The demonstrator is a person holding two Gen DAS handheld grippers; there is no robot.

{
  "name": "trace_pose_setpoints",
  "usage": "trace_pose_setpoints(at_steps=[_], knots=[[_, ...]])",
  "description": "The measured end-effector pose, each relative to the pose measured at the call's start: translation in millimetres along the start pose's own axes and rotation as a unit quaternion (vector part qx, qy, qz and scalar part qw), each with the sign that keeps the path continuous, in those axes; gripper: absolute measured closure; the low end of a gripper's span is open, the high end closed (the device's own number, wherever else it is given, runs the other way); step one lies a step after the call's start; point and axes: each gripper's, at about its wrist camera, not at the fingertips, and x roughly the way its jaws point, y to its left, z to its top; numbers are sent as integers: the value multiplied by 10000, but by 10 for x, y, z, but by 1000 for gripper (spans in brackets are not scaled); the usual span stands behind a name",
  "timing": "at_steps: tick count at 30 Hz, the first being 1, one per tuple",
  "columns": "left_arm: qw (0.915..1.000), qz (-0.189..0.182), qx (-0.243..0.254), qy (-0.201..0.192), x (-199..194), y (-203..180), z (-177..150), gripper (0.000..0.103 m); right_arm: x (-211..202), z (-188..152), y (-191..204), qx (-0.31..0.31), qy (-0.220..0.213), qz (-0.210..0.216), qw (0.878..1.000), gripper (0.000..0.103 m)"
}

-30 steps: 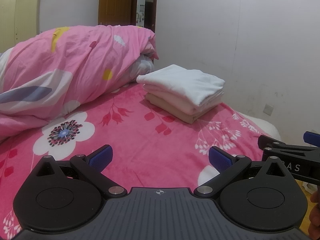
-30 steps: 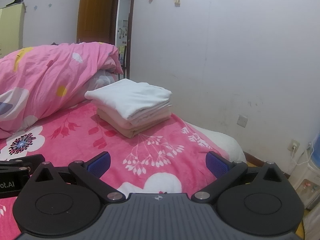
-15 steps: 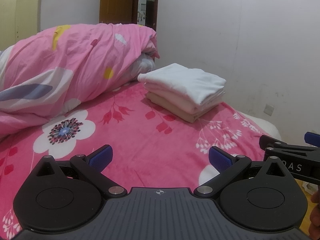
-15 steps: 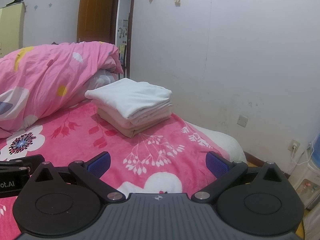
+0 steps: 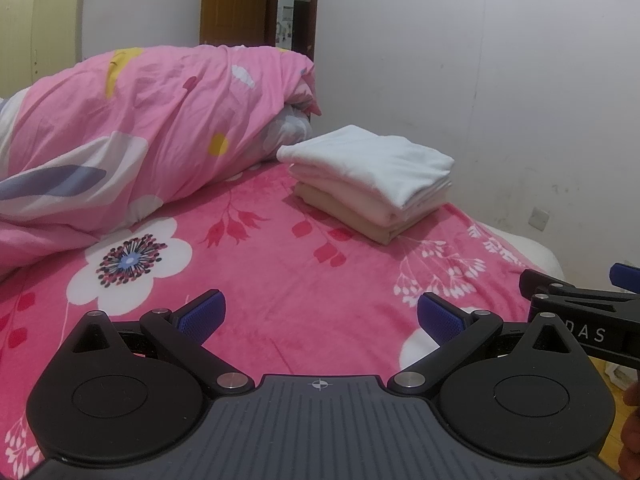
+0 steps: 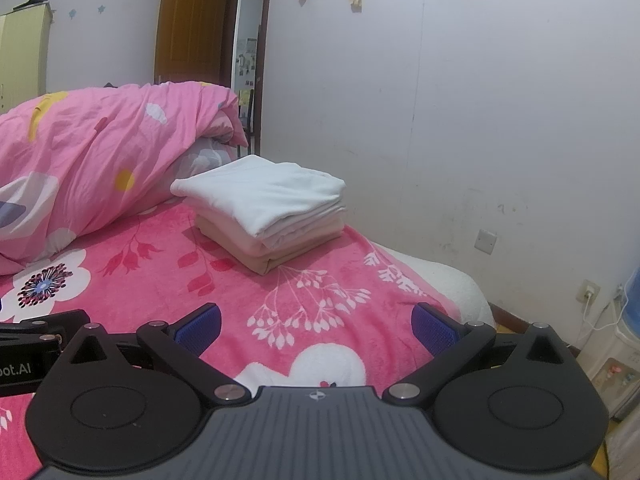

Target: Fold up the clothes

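A neat stack of folded clothes (image 5: 372, 184) (image 6: 268, 208) rests on the far part of the pink floral bed (image 5: 288, 280) (image 6: 240, 280): white on top, pale pink under it, tan at the bottom. My left gripper (image 5: 320, 316) hovers open over the near bed, well short of the stack, with nothing between its blue pads. My right gripper (image 6: 316, 322) is likewise open and holds nothing. Each gripper shows at the edge of the other's view.
A bunched pink duvet (image 5: 140, 140) (image 6: 96, 164) fills the left rear of the bed. A white wall (image 5: 500, 100) runs along the right side. A doorway (image 6: 248, 60) opens at the back. A water dispenser (image 6: 620, 360) stands on the floor at right.
The left wrist view has shifted slightly, so the stack sits a little more to the right and lower. Both grippers stay open. The right view is unchanged.
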Motion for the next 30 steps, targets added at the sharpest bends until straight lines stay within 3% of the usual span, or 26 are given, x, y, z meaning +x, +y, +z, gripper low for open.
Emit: trace_pose_setpoints(at_steps=[30], knots=[[10000,37,-8,3,-41,50,-9,0,-84,-5,17,-19,-19,45,10000,0]])
